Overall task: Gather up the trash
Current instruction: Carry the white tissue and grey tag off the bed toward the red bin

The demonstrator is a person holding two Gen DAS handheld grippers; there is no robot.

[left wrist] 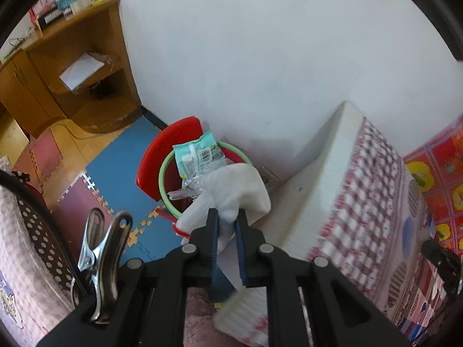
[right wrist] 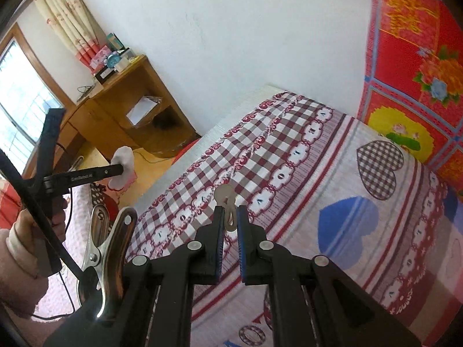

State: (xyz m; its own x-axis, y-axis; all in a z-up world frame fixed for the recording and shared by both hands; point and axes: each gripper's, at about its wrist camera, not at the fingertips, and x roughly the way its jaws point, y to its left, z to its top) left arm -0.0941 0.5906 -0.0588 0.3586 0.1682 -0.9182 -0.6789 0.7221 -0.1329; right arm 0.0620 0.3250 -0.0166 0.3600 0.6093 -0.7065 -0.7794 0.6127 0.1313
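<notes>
My left gripper (left wrist: 227,217) is shut on a crumpled white tissue (left wrist: 237,188). It hangs just above the near rim of a green-rimmed bin (left wrist: 162,173) with a raised red lid (left wrist: 170,138). Inside the bin lie a teal wipes packet (left wrist: 199,153) and clear plastic wrap (left wrist: 188,186). My right gripper (right wrist: 230,214) points down over the bed and is shut on a small silvery pull-tab-like piece (right wrist: 227,199). The right wrist view also shows the left gripper (right wrist: 121,170) with the white tissue (right wrist: 124,159) at the far left, held by a person's hand (right wrist: 23,231).
The bed with a red checked sheet (right wrist: 289,173) fills the right side, its corner (left wrist: 332,156) close beside the bin. A wooden desk (left wrist: 86,86) stands against the white wall. Blue and maroon foam mats (left wrist: 115,167) cover the floor. A red flowered quilt (right wrist: 419,57) lies at the bed's far end.
</notes>
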